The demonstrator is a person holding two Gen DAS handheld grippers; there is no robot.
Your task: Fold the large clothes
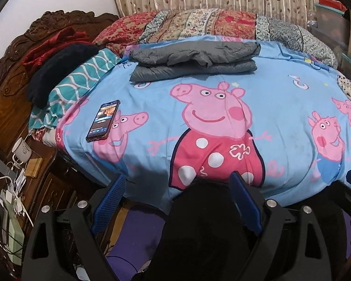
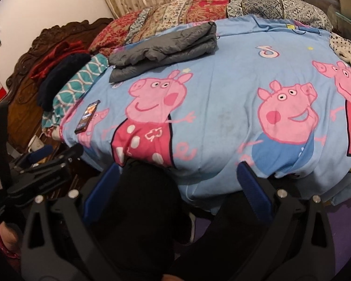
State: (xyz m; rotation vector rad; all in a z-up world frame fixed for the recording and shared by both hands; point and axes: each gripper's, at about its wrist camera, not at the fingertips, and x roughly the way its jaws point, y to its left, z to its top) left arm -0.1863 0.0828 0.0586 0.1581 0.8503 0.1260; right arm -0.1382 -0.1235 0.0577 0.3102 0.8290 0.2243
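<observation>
Grey garment (image 1: 194,59) on pig-printed blue sheet (image 1: 280,121).

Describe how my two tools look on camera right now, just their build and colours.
Both match: the left tool and right tool each have two fingers with dark blue pads, the left one's showing a fine grid texture, carried on matte black angular arms with triangular cut-outs and round silver bolt heads. No cables or markings show on either.
</observation>
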